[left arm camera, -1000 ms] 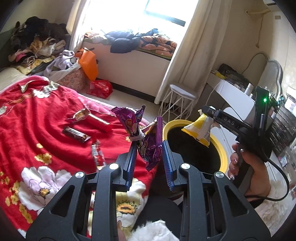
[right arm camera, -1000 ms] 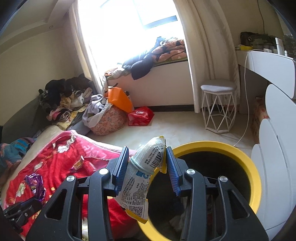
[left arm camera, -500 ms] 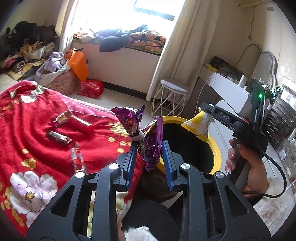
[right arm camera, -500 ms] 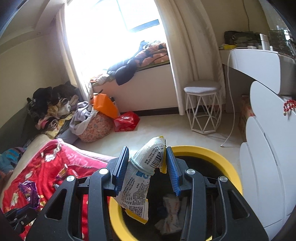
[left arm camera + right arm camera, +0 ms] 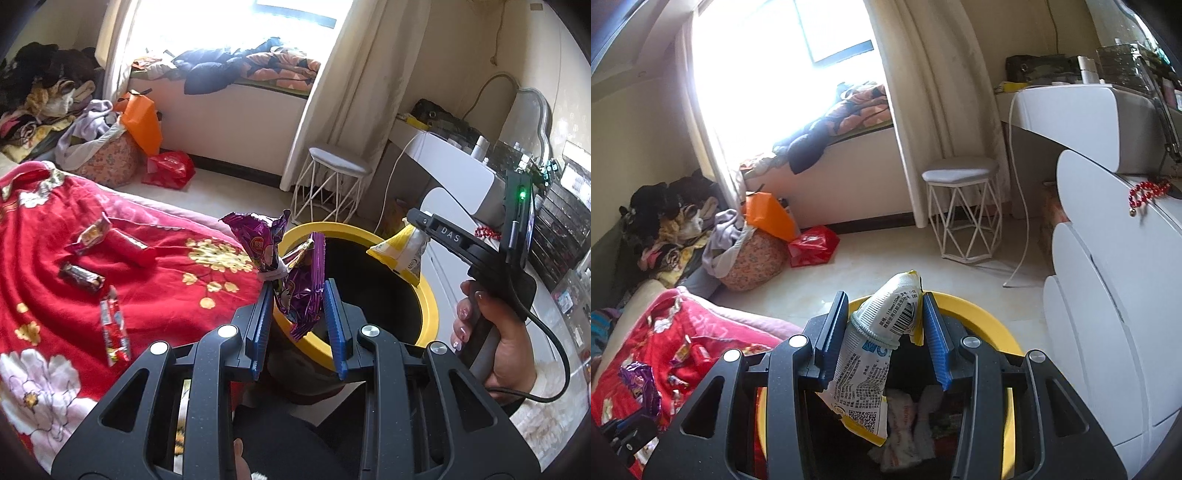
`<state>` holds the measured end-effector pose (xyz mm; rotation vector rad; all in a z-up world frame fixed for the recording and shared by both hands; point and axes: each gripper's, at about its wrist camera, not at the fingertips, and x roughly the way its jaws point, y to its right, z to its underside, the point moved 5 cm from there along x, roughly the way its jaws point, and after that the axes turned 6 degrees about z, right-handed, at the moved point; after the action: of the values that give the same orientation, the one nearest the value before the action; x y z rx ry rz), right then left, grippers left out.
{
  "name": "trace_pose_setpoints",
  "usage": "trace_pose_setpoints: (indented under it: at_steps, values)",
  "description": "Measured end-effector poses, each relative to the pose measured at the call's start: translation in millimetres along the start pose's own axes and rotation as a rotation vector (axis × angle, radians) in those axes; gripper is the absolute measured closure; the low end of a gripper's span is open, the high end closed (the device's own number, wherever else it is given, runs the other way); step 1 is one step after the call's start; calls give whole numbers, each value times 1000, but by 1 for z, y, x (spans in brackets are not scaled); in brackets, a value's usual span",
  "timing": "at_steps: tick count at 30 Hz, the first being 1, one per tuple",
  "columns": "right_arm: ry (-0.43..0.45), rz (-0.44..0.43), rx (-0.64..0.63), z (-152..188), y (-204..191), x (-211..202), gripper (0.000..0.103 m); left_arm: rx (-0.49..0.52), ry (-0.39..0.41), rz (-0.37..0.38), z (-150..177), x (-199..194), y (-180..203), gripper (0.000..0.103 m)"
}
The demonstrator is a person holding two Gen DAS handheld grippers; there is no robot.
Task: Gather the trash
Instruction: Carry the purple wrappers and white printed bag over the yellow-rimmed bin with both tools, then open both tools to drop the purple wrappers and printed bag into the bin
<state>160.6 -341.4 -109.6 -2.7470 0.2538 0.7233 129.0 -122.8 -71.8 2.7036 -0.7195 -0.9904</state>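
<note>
1. The left gripper (image 5: 297, 295) has its fingers clenched on a crumpled purple foil wrapper (image 5: 295, 280), held above the round yellow-rimmed black bin (image 5: 428, 306), ready for dropping.
2. The right gripper (image 5: 884, 325) pinches a white-and-yellow plastic snack bag (image 5: 875, 354) over the bin's mouth.
3. Several small wrappers (image 5: 83, 277) lie uncollected on the red floral blanket (image 5: 44, 258).

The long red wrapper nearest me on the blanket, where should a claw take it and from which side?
Grip the long red wrapper across its narrow middle, coming from above. It lies flat on the red blanket, clear of the brown bar, so the jaws can straddle its width.
</note>
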Motion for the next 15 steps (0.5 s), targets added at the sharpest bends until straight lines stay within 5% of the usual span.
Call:
trace_pose_setpoints:
  at_steps: [15]
  values:
    - [-34, 68, -4, 11, 23, 21, 64, 28, -69, 18, 2, 48, 15, 81]
